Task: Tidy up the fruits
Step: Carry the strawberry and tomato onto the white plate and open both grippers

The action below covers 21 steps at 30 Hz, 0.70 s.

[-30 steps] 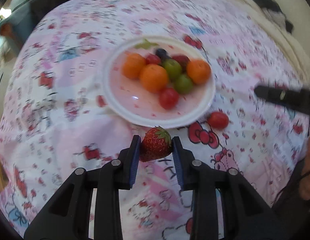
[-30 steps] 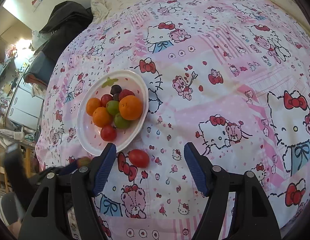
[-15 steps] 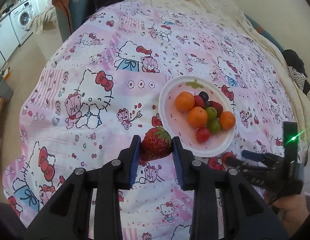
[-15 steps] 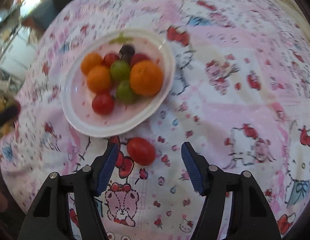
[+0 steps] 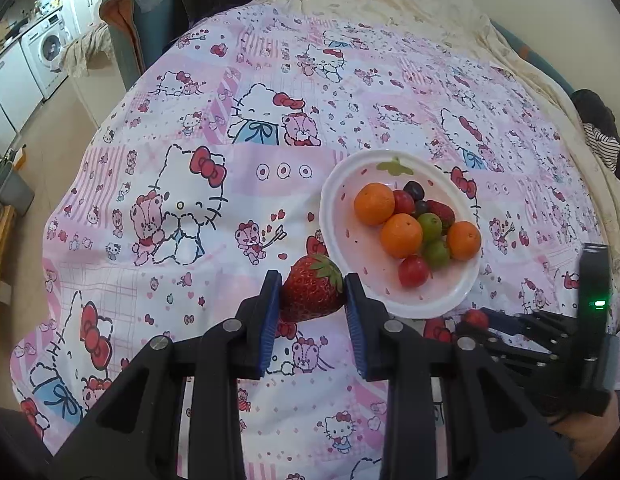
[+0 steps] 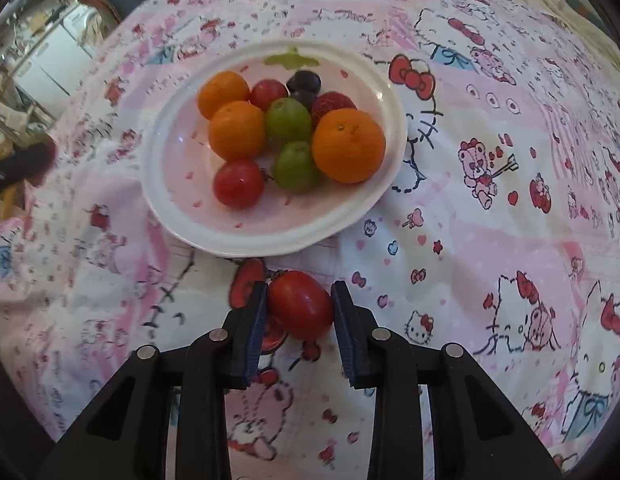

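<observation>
Gripping strawberry (image 5: 312, 287): left tool (image 5: 312, 300) | right tool (image 6: 298, 312) closing round tomato (image 6: 301, 305) | no legible writing

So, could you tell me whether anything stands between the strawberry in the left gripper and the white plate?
Nothing visible does. The strawberry sits clamped in the left gripper just beside the plate's near rim, with only bedsheet between. The plate's bare side faces it; the fruit is piled toward the far side.

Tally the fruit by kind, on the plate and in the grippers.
Oranges: 3
Red tomatoes: 3, one in the closing right gripper
Green grapes: 2
Dark grapes: 2
Strawberries: 2, one in the left gripper
Total: 12
</observation>
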Tool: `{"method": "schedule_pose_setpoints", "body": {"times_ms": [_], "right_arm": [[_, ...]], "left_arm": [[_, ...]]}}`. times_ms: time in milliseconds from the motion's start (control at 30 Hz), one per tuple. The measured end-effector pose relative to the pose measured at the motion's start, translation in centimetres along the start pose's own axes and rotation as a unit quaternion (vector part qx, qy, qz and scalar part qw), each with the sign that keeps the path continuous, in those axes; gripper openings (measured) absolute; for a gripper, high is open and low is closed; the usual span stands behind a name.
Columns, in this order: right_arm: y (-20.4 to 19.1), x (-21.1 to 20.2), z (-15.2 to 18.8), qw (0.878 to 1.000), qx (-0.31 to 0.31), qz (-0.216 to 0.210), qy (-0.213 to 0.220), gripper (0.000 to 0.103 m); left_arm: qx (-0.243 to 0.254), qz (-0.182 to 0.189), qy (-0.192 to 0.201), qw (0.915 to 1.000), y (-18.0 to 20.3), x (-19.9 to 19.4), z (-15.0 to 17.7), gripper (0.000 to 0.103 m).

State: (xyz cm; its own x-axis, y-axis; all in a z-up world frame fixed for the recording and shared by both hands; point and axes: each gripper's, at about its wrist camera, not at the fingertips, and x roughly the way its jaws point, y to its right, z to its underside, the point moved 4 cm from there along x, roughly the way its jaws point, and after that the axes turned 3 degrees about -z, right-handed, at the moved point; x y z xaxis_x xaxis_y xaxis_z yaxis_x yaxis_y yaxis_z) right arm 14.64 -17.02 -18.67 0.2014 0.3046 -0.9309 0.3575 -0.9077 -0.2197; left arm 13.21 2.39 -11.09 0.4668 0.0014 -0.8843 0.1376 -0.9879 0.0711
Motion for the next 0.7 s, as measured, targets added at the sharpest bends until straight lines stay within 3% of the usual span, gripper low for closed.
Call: {"method": "schedule_pose_setpoints", "body": {"times_ms": [267, 400, 500, 700], "right_arm": [[0.2, -4.3, 0.4, 0.998, 0.038, -0.033, 0.038, 0.033], [0.4, -6.6, -0.6, 0.994, 0.061, -0.053, 0.079, 0.033], [1.0, -8.2, -2.1, 0.986, 0.086, -0.077, 0.119, 0.033], [2.5, -9.2, -5.9, 0.979, 0.102, -0.071, 0.161, 0.033]], "left_arm": [[0.004, -0.007, 0.005, 1.0, -0.1, -0.1, 0.5, 0.028], [0.004, 0.02, -0.023, 0.9995, 0.2, -0.7, 0.4, 0.028], [0.016, 0.02, -0.009, 0.9996, 0.7, -1.7, -1.1, 0.028], [0.05, 0.009, 0.017, 0.9986, 2.0, -1.7, -5.1, 0.028]]}}
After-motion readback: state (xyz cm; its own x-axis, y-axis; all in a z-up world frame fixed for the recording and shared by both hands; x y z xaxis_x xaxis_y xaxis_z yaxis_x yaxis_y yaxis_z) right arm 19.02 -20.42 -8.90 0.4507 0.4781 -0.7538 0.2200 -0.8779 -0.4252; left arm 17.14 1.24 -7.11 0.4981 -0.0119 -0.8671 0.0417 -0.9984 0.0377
